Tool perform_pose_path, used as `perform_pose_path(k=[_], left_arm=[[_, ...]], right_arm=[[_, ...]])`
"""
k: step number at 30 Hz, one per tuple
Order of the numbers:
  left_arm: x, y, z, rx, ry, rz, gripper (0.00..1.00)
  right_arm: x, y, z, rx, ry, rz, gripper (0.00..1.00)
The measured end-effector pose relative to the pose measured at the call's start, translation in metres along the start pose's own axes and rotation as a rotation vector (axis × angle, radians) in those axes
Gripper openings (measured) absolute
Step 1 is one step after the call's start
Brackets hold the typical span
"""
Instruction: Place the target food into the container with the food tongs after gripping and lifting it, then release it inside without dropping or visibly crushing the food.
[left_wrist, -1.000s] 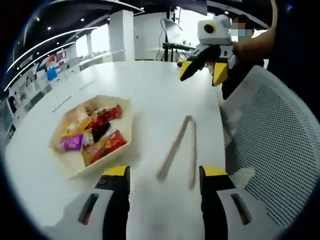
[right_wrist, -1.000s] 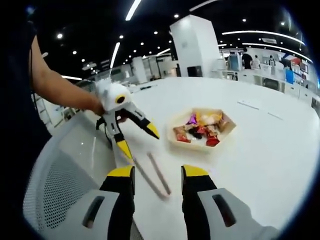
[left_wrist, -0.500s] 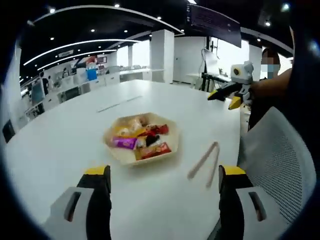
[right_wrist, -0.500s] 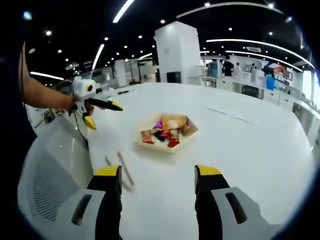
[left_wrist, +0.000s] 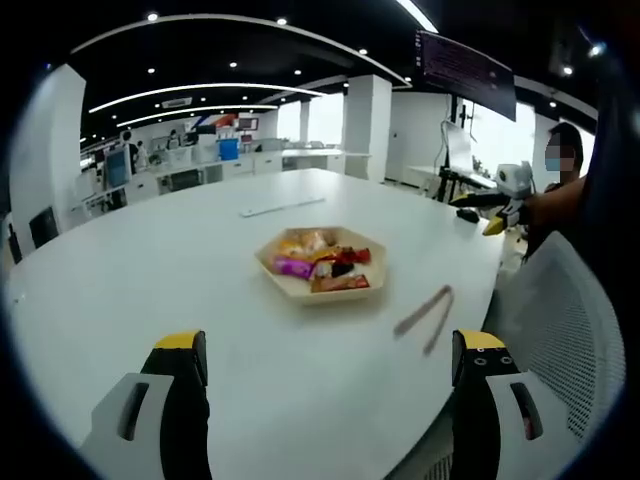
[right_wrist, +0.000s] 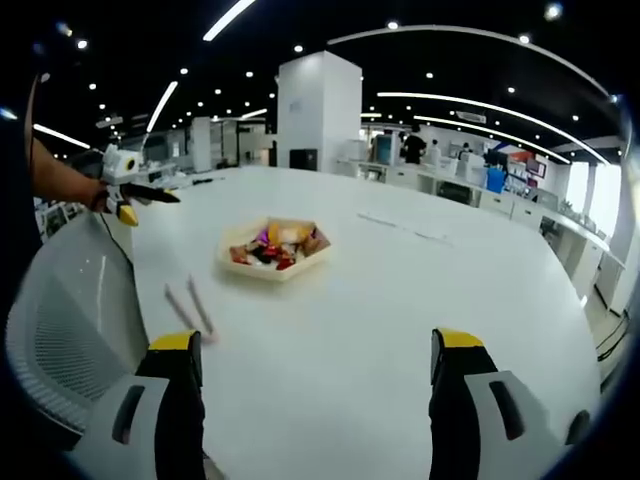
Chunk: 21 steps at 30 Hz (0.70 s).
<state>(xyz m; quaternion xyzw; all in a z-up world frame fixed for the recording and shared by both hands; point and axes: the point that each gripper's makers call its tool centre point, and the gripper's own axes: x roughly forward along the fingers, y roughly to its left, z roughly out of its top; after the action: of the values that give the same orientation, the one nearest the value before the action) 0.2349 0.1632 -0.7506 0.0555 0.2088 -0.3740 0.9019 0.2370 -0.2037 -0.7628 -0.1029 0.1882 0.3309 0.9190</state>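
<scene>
Broadly, the big white table (left_wrist: 150, 270) carries everything, and I am holding both claws back off its near edge, well apart from the work, which reads as a starting stance rather than a reach. A white mesh chair (left_wrist: 565, 330) sits at the table's edge on my right in the left gripper view, and on the left in the right gripper view (right_wrist: 60, 320).

Near the table's middle sits the hexagonal tray (left_wrist: 290, 287), shallow and open-topped, so the wrapped snacks (left_wrist: 322, 268) piled in it lie exposed for picking. Which one is the target food I cannot tell from here; no separate container is evident.

Between tray and chair lie the food tongs (left_wrist: 427, 315), flat on the table, arms splayed, untouched. They also show near the tray in the right gripper view (right_wrist: 190, 307).

My left gripper (left_wrist: 332, 360) is spread wide and empty. My right gripper (right_wrist: 312, 355) is likewise released, holding nothing. My guess: tongs first, since the food is to be gripped with them.
</scene>
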Motion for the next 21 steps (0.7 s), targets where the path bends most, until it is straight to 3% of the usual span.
perform_pose_path(k=[3, 7, 21], left_arm=[[0.001, 0.0001, -0.004, -0.013, -0.001, 0.008, 0.99], [0.0026, -0.0006, -0.0039, -0.014, -0.004, 0.01, 0.99], [0.0028, 0.0014, 0.0003, -0.004, -0.011, 0.009, 1.0]], right_arm=[[-0.0006, 0.0026, -0.0075, 0.031, 0.018, 0.011, 0.9], [0.0007, 0.0039, -0.0078, 0.018, 0.012, 0.002, 0.99], [-0.0017, 0.0002, -0.0085, 0.039, 0.001, -0.008, 1.0]])
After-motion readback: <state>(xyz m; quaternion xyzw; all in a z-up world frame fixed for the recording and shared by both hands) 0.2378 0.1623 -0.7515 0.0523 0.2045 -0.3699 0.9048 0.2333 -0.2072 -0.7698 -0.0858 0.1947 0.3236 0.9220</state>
